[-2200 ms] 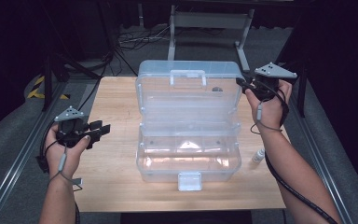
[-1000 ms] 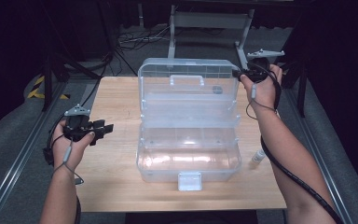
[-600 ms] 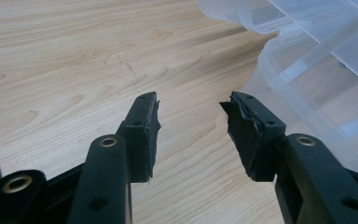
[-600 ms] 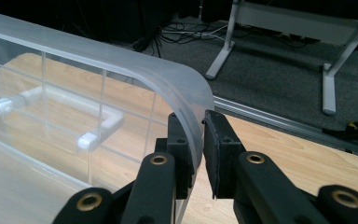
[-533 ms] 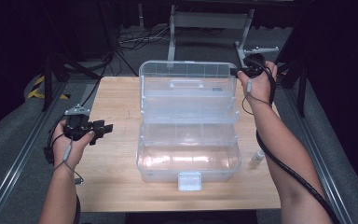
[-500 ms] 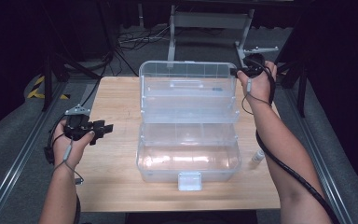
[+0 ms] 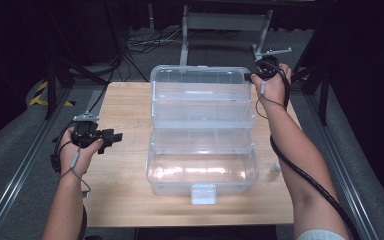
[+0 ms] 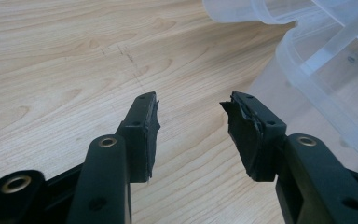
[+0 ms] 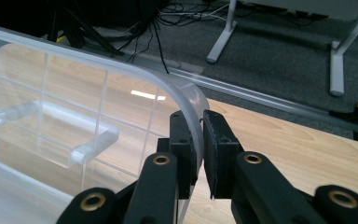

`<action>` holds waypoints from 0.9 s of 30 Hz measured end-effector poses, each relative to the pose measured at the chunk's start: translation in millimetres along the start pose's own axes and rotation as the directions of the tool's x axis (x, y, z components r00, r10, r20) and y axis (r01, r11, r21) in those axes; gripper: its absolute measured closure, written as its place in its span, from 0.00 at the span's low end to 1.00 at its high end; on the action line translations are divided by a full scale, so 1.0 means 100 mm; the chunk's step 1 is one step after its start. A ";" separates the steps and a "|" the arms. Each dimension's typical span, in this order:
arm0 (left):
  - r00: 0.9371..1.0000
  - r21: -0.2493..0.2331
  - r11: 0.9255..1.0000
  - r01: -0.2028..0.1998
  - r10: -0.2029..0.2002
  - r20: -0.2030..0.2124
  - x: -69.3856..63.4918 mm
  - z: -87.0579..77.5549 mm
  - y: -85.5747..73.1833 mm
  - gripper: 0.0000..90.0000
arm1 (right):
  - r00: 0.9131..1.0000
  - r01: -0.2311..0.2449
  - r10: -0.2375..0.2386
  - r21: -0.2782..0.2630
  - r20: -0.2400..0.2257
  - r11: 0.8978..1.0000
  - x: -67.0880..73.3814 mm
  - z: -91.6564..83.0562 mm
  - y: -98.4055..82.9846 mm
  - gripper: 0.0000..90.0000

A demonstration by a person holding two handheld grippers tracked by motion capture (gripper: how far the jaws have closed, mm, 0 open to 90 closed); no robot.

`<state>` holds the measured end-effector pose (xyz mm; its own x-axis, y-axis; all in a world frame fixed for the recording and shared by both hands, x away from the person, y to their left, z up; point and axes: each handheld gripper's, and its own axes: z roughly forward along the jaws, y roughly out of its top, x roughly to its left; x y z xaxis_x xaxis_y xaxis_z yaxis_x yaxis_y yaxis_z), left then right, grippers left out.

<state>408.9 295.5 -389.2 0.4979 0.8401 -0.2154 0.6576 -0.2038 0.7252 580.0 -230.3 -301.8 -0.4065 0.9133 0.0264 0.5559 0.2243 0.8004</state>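
Observation:
A clear plastic toolbox (image 7: pixel 202 172) stands open in the middle of the wooden table (image 7: pixel 125 195). Its lid (image 7: pixel 200 95) rises behind it, and a white latch (image 7: pixel 203 194) sits on the front wall. At the lid's far right corner my right gripper (image 7: pixel 254 76) is shut on the rim. In the right gripper view my right gripper (image 9: pixel 199 128) pinches the curved lid (image 9: pixel 74 84) edge, and the lid's handle (image 9: pixel 51 133) shows through the plastic. My left gripper (image 7: pixel 114 136) hovers open left of the box. The left gripper (image 8: pixel 191 116) has nothing between its fingers, with the box (image 8: pixel 326 56) wall to its right.
A small pale object (image 7: pixel 275 169) lies on the table right of the box. Bare wood lies left of and in front of the box. Metal rails (image 7: pixel 20 170) run along both table sides. Cables (image 7: pixel 145 42) and a stand's legs (image 7: pixel 260 35) occupy the floor behind.
My right gripper has gone from beside the lid to its far right corner and shut on the rim. The lid has tipped up a little. My left gripper has shifted slightly toward the box.

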 end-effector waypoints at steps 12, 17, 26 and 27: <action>1.000 -0.002 1.000 -0.007 0.007 0.010 -0.04 -0.03 -0.02 0.58 | 1.000 -0.027 0.028 0.052 -0.005 0.998 -0.06 0.21 -0.01 0.94; 1.000 0.004 1.000 -0.002 0.002 0.004 -0.03 -0.04 -0.06 0.58 | 0.999 -0.046 0.048 0.054 -0.020 0.997 -0.10 0.27 -0.04 0.94; 1.000 0.014 1.000 0.006 -0.006 0.002 -0.02 -0.05 -0.10 0.57 | 0.996 -0.081 0.085 0.093 -0.036 0.992 -0.15 0.41 -0.07 0.94; 1.000 0.013 1.000 0.007 -0.007 0.001 -0.01 -0.05 -0.10 0.57 | 0.996 -0.082 0.086 0.096 -0.035 0.992 -0.16 0.42 -0.07 0.94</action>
<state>399.0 298.9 -392.8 0.4943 0.8407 -0.2213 0.6685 -0.2049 0.7149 612.8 -232.1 -333.4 -0.3826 0.9166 0.1163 0.6542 0.1798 0.7346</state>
